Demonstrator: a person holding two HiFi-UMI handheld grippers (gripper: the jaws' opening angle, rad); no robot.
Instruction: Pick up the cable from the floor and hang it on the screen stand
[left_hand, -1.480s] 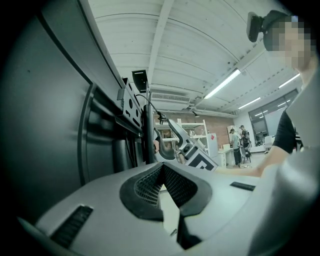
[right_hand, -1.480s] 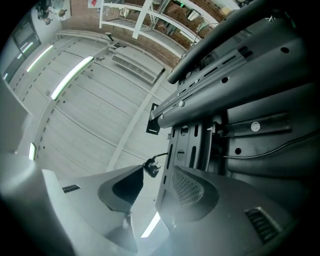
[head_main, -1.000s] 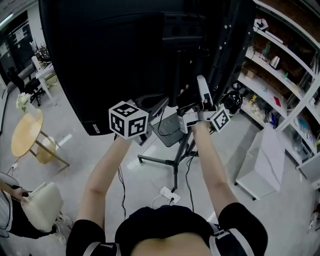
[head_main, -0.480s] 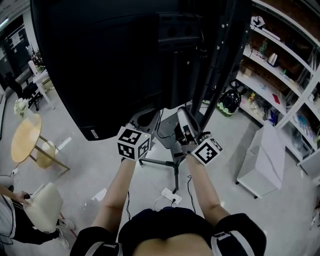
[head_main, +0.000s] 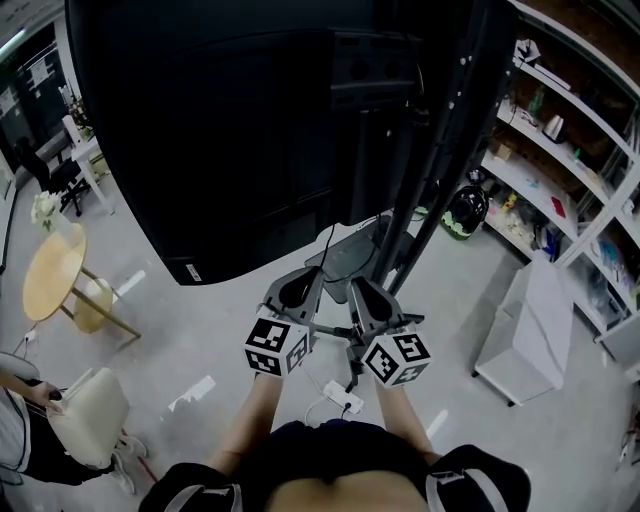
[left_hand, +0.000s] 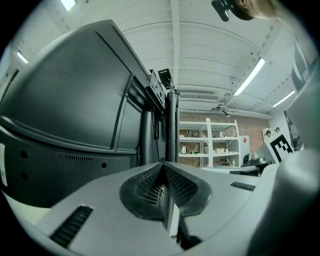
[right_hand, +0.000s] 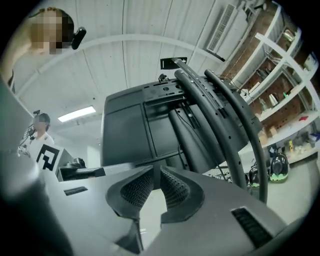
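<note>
The large black screen (head_main: 230, 130) hangs on its black stand (head_main: 440, 170), which fills the far side of both gripper views (left_hand: 171, 130) (right_hand: 220, 110). A thin black cable (head_main: 327, 250) drops from the screen's lower edge toward the stand's base. Both grippers sit low in front of me, side by side and pointing level at the stand. My left gripper (head_main: 293, 288) (left_hand: 163, 166) is shut with nothing in it. My right gripper (head_main: 363, 296) (right_hand: 154, 172) has just been closing; a narrow gap remains between its pads, and nothing is between them.
A white power strip (head_main: 342, 394) with cords lies on the floor by the stand's legs (head_main: 315, 323). Shelving (head_main: 560, 150) and a white cabinet (head_main: 530, 320) stand at the right. A round wooden table (head_main: 50, 270) and cream chair (head_main: 85, 410) are at the left.
Both grippers have come down from the height of the stand's post to just above its legs. The right gripper has rolled over and its jaws have narrowed.
</note>
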